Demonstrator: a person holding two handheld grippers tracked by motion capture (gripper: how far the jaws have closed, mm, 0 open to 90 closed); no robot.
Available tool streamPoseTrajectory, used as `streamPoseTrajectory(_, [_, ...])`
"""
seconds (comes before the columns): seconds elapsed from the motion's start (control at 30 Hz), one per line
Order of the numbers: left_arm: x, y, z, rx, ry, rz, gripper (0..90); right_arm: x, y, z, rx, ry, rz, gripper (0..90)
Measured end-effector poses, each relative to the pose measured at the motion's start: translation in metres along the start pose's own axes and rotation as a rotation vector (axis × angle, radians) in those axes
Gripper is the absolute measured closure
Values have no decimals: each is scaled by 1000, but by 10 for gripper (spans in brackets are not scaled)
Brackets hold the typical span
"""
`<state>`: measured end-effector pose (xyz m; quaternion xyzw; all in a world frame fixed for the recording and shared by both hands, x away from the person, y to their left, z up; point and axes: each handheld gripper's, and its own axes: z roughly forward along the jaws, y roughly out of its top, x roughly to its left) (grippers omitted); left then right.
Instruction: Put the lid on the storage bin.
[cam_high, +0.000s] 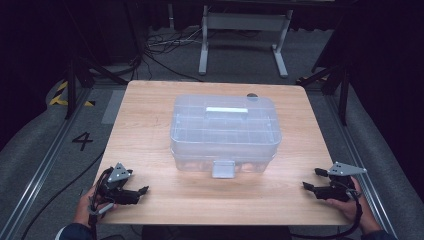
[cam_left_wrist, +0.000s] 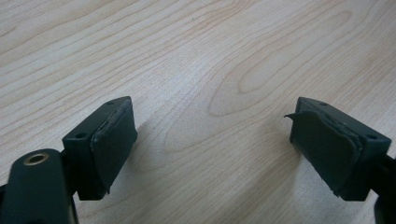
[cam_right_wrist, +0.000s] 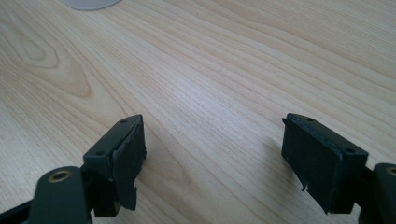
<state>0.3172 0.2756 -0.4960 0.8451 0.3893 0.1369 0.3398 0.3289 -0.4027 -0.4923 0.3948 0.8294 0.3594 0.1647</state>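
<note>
Both of my grippers sit released and empty, left gripper (cam_high: 136, 192) and right gripper (cam_high: 311, 180) at the near table (cam_high: 150, 125) corners. Between them (well apart from each) stands the clear plastic box (cam_high: 225, 132), lid on.

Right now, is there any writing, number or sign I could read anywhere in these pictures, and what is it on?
"4" - a dark numeral on the grey floor left of the table.
Yellow and black hazard stripes on the floor farther back at the left: a marking, no words.
The clear plastic box has a pale strip on its lid; no writing can be made out on it.
The left gripper and right gripper bear no readable text.
</note>
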Motion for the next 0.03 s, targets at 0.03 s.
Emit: streamPoseTrajectory(0.03, [0,0,0,0,1,-2,146,0,0,0,0,0,0,220])
